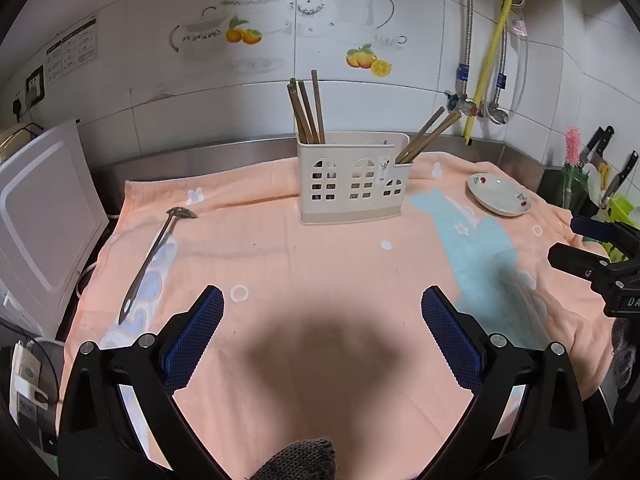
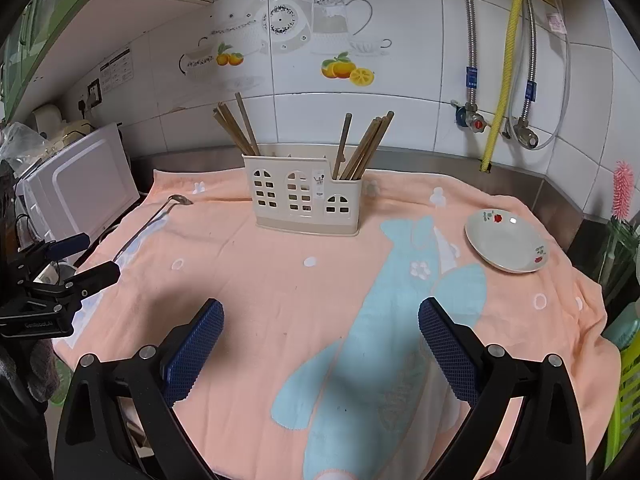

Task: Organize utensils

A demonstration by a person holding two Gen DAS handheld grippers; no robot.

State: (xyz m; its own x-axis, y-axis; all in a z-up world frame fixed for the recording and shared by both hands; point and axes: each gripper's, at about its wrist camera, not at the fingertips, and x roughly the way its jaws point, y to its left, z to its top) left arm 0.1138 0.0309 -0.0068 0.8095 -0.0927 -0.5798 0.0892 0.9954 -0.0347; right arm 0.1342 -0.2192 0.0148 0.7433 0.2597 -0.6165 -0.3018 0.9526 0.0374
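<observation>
A cream utensil holder (image 1: 352,178) (image 2: 306,198) stands at the back of the peach towel, with brown chopsticks (image 1: 308,110) (image 2: 236,122) in its left part and more chopsticks (image 1: 428,134) (image 2: 366,144) in its right part. A metal spoon (image 1: 154,254) (image 2: 160,212) lies on the towel at the left, bowl end towards the wall. My left gripper (image 1: 322,308) is open and empty over the towel's near middle. My right gripper (image 2: 320,320) is open and empty over the blue fish print.
A small white dish (image 1: 500,194) (image 2: 506,242) sits on the towel at the right. A white appliance (image 1: 40,216) (image 2: 80,184) stands at the left edge. Knives (image 1: 612,168) and a glass jar (image 2: 618,252) are at the far right. Pipes and valves (image 2: 496,120) hang on the tiled wall.
</observation>
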